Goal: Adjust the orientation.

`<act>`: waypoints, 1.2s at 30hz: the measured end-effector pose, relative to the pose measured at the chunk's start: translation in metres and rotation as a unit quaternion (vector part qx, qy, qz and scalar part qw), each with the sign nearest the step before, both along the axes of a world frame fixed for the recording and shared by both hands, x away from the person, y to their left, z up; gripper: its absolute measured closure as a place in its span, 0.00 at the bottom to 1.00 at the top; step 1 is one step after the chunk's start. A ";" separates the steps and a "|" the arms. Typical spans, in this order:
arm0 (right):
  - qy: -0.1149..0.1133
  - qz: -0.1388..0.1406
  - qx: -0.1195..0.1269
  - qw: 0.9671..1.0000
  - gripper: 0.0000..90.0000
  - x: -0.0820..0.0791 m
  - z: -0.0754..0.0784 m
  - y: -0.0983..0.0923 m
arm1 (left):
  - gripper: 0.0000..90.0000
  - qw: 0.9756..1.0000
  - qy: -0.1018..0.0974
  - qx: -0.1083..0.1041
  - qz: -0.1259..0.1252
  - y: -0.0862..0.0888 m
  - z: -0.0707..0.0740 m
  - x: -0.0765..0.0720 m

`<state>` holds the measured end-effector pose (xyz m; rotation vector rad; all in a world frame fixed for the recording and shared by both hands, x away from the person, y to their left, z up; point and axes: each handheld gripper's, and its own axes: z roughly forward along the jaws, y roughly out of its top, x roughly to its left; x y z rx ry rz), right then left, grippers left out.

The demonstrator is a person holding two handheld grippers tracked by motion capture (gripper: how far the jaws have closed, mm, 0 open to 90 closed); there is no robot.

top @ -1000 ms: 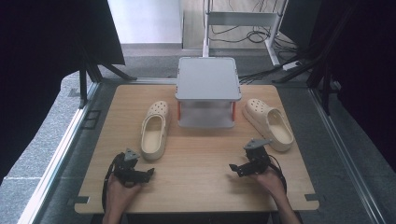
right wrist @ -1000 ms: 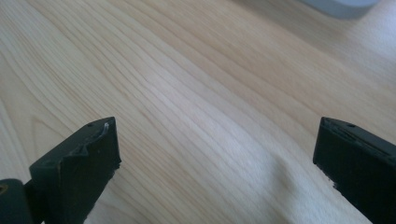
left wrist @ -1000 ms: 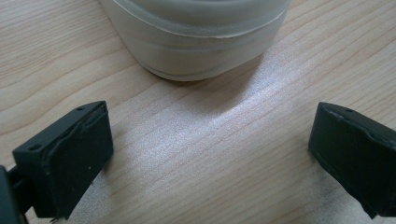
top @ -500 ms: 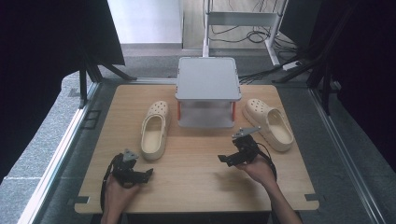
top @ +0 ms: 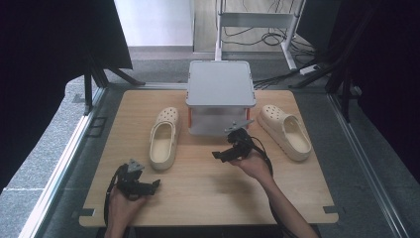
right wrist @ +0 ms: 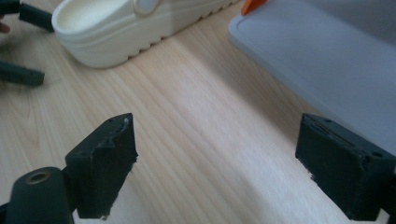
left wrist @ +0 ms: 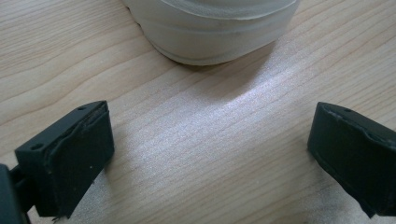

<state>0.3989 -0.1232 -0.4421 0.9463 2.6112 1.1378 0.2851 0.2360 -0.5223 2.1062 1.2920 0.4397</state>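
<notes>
Two cream clogs lie on the wooden table. The left clog is left of a grey two-tier stand, and the right clog is on the stand's right. My left gripper rests near the front left, open, with its jaws facing the left clog's heel over bare wood. My right gripper hovers just in front of the stand and points left toward the left clog. It is open; its jaws have just been closing a little, with nothing between them.
The stand's grey base plate lies close on the right gripper's right side. The other gripper's fingers show at the far left of the right gripper view. Dark floor and metal frame rails surround the table.
My right gripper has moved left and away from the front edge, from in front of the right clog to in front of the stand. The left gripper has stayed put.
</notes>
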 end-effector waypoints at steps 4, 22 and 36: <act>0.002 0.002 0.005 1.000 0.15 0.010 0.000 0.015 | 0.00 1.000 0.000 0.001 -0.001 0.000 0.000 0.000; 0.017 0.006 0.006 1.000 0.23 0.037 0.004 0.099 | 0.00 1.000 0.000 0.001 -0.002 0.001 0.000 0.000; 0.029 -0.025 0.002 0.999 0.30 0.055 -0.005 0.153 | 0.00 1.000 0.000 0.001 -0.001 0.007 0.000 -0.003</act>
